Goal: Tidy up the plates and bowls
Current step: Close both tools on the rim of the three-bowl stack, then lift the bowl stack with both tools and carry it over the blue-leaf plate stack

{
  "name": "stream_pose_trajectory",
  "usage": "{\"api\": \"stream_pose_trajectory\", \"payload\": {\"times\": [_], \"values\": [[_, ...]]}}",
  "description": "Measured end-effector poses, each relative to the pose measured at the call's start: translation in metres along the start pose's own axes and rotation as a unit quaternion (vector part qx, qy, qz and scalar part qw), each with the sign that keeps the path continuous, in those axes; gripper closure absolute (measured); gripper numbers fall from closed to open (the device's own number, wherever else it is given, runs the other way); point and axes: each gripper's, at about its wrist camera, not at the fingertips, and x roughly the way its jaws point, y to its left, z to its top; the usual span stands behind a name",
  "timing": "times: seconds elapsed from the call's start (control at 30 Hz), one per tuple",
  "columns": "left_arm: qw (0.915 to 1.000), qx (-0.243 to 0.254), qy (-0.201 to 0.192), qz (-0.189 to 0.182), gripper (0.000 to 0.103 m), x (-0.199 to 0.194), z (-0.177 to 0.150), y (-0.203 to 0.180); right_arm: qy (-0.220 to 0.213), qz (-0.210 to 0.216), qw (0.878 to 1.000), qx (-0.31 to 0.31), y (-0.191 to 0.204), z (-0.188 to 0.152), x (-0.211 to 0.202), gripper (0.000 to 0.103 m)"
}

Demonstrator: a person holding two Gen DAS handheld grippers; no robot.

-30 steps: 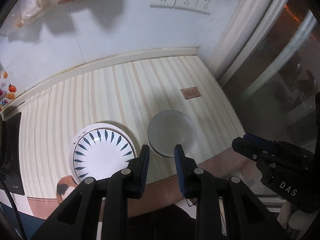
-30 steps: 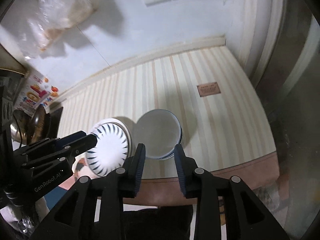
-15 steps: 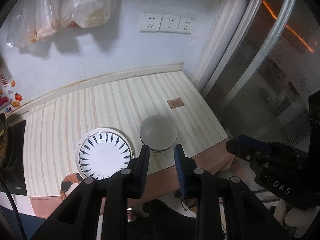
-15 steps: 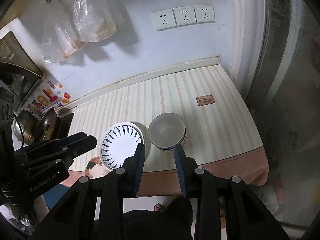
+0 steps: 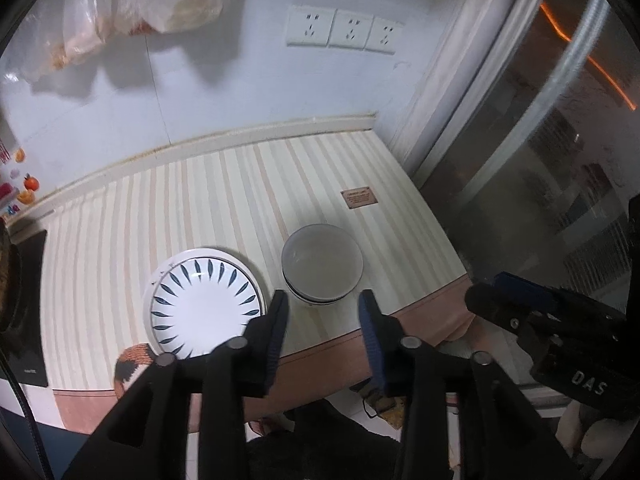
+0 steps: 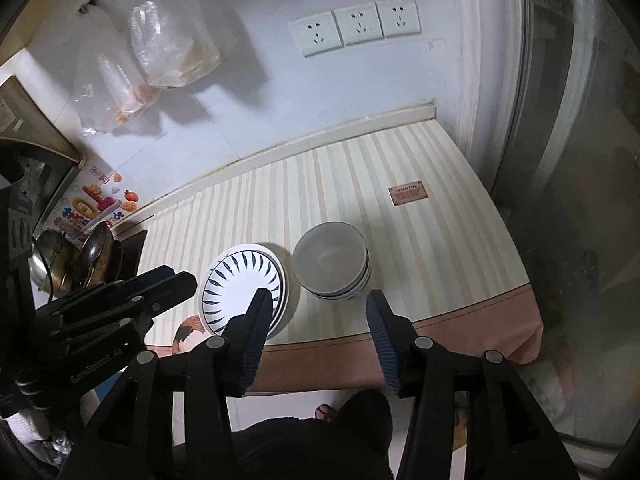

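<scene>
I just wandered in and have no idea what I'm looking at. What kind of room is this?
Most likely a small home kitchen. A patterned plate and stacked bowls sit on a striped tablecloth, metal cookware stands at the left, and bagged food hangs on the tiled wall beside the power sockets.

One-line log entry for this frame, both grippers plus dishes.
left gripper: open, empty | right gripper: open, empty | patterned plate beside stacked bowls on striped table | both grippers above table's near edge

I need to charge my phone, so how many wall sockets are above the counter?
3. They sit side by side on the white wall: left socket, middle socket, right socket. Others may lie outside the view.
</scene>
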Motion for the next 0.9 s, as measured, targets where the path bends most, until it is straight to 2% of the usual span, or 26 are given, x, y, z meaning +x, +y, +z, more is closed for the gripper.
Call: {"api": "stream_pose_trajectory", "payload": {"times": [0.13, 0.23, 0.33, 0.5, 0.6, 0.73, 0.9], "values": [[0.9994, -0.008, 0.032, -0.004, 0.045, 0.039, 0.015, 0.01, 0.04, 0.016, 0.999, 0.014, -0.02, 0.015, 0.042, 0.033], [0.9975, -0.028, 0.065, -0.006, 0.044, 0.085, 0.034, 0.027, 0.07, 0.05, 0.995, 0.05, -0.045, 0.025, 0.087, 0.033], [0.9937, -0.054, 0.097, -0.017, 0.044, 0.129, 0.048, 0.044, 0.1, 0.065, 0.99, 0.073, -0.069, 0.034, 0.14, 0.033], [0.9854, -0.071, 0.153, -0.022, 0.044, 0.201, 0.059, 0.063, 0.142, 0.101, 0.978, 0.113, -0.1, 0.037, 0.22, 0.033], [0.9796, -0.073, 0.186, -0.023, 0.044, 0.233, 0.057, 0.068, 0.165, 0.118, 0.971, 0.123, -0.109, 0.034, 0.259, 0.033], [0.9693, -0.08, 0.228, -0.046, 0.045, 0.261, 0.051, 0.071, 0.193, 0.144, 0.961, 0.136, -0.115, 0.027, 0.298, 0.033], [0.9581, -0.084, 0.266, -0.068, 0.044, 0.286, 0.044, 0.074, 0.211, 0.167, 0.951, 0.152, -0.122, 0.021, 0.33, 0.034]]}}
